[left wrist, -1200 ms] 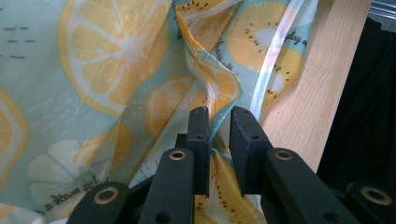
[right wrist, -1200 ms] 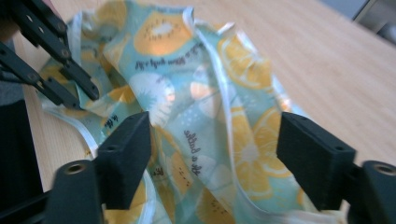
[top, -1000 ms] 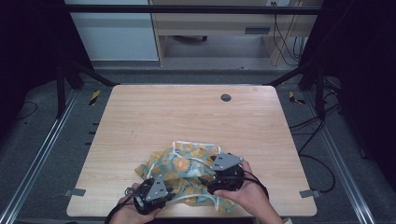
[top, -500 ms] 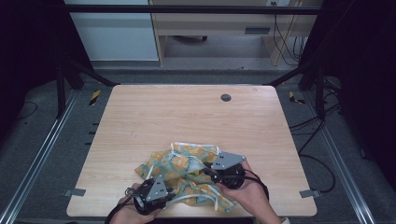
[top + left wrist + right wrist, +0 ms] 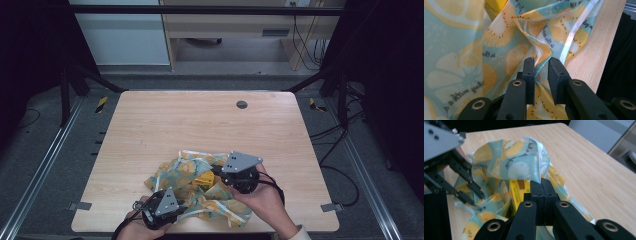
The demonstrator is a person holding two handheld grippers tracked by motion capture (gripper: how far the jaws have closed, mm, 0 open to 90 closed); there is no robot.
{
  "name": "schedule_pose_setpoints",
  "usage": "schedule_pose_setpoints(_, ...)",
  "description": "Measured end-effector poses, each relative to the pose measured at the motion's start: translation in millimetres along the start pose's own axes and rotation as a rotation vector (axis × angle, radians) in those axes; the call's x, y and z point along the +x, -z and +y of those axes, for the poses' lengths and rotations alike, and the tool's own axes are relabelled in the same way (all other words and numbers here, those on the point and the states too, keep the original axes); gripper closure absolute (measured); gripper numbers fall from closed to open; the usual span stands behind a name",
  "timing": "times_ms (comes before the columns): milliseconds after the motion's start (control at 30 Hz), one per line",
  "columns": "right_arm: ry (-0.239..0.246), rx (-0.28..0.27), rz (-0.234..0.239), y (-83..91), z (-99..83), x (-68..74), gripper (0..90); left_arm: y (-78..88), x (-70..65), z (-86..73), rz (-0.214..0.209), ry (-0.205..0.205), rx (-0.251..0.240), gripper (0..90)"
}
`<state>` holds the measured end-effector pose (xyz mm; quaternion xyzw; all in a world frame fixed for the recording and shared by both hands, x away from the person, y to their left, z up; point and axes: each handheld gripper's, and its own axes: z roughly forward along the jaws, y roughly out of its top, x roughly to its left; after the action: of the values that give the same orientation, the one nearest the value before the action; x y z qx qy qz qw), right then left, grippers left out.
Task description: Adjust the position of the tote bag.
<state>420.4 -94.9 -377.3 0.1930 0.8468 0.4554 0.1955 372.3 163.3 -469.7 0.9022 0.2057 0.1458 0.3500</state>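
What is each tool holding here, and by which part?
Both hold the fruit-print bag. The left tool pinches a fold near its white-trimmed edge; the right tool, jaws just closed, grips the rim of its opening above a yellow box.

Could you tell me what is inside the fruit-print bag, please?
A yellow box shows through the opening of the fruit-print bag; its lower part and anything else inside are covered by the plastic.

High cam above my side, looking forward and down; my jaw cams sit close; all share the printed bag.
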Motion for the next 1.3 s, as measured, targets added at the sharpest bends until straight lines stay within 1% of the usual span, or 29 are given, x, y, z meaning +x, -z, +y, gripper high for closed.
schedule_pose_setpoints(100,-0.006,-0.011,0.001,-0.8,7.4,-2.0,90.0,0.5,0.5,0.0,0.004,0.0,0.0,76.2)
schedule_pose_setpoints(367,-0.022,-0.061,-0.003,-0.1,30.1,-9.2,90.0,1.3,1.4,-0.5,0.007,0.003,-0.005,76.2)
schedule_pose_setpoints(600,-0.021,-0.095,-0.019,8.1,47.7,-15.8,90.0,1.4,2.2,-0.8,0.013,0.004,-0.003,76.1)
schedule_pose_setpoints(700,-0.021,-0.089,-0.024,7.1,49.3,-18.1,90.0,1.7,1.7,0.0,0.017,0.004,-0.01,75.5)
schedule_pose_setpoints(767,-0.021,-0.077,-0.027,4.2,48.3,-19.2,90.0,3.5,2.2,0.8,0.024,-0.005,-0.015,74.2)
schedule_pose_setpoints(900,-0.033,-0.05,-0.031,-3.3,43.7,-23.1,90.0,11.6,3.3,4.2,0.051,0.002,-0.058,70.1)
schedule_pose_setpoints(933,-0.039,-0.037,-0.035,-5.6,41.8,-25.1,90.0,14.0,3.5,5.3,0.056,-0.002,-0.062,68.7)
schedule_pose_setpoints(1000,-0.049,-0.016,-0.041,-9.1,38.4,-28.6,90.0,22.4,4.1,10.5,0.076,-0.01,-0.093,66.9)
schedule_pose_setpoints(1033,-0.049,-0.01,-0.04,-10.5,36.9,-30.2,89.9,28.0,4.0,13.9,0.083,-0.011,-0.119,66.1)
schedule_pose_setpoints(1100,-0.056,-0.004,-0.04,-12.1,34.1,-32.1,89.9,37.7,4.7,19.6,0.093,-0.012,-0.153,63.8)
schedule_pose_setpoints(1200,-0.055,-0.006,-0.037,-13.2,31.8,-33.3,89.9,48.2,7.6,29.1,0.104,-0.021,-0.188,62.4)
schedule_pose_setpoints(1233,-0.055,-0.004,-0.038,-13.8,31.3,-33.3,89.9,51.1,10.4,33.8,0.107,-0.022,-0.198,62.4)
schedule_pose_setpoints(1300,-0.055,-0.001,-0.036,-14.7,31.0,-32.9,89.9,50.8,16.2,40.7,0.106,-0.03,-0.196,63.0)
